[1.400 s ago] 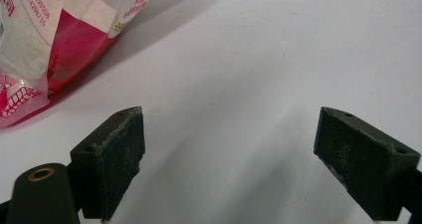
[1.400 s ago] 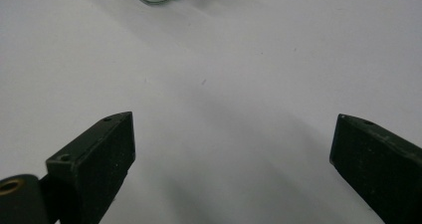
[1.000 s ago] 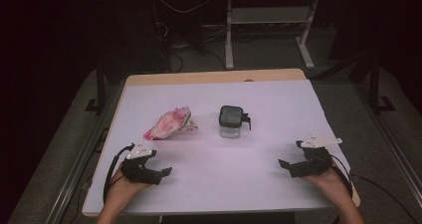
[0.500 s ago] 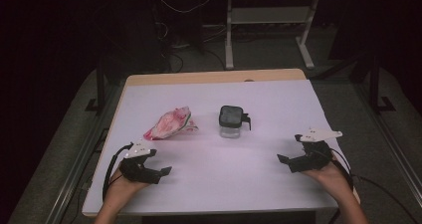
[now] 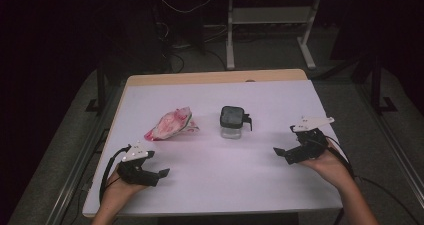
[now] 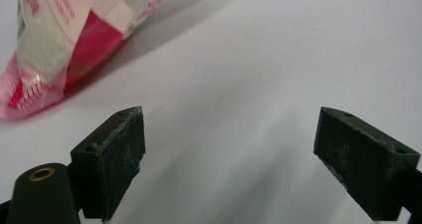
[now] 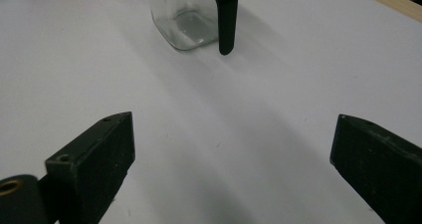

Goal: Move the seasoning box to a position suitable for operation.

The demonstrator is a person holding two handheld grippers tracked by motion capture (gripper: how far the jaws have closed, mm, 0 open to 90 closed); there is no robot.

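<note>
Pouch [image 6: 54, 40] looks light, soft, probably crinkly; pinch its edge; jar [image 7: 186, 20] is rigid glass; both claws gape wide.

Lab: white-topped table [image 5: 215, 185], dark floor cables [image 5: 190, 7], metal stand [image 5: 270, 20] behind.

White table [image 5: 210, 185] with a pale wooden edge along its far side. Beyond it, grey floor [image 5: 270, 55]; a white metal stand [image 5: 231, 35] with two legs and a crossbar; dark cables [image 5: 185, 7] loose near it. Dark surroundings.
</note>
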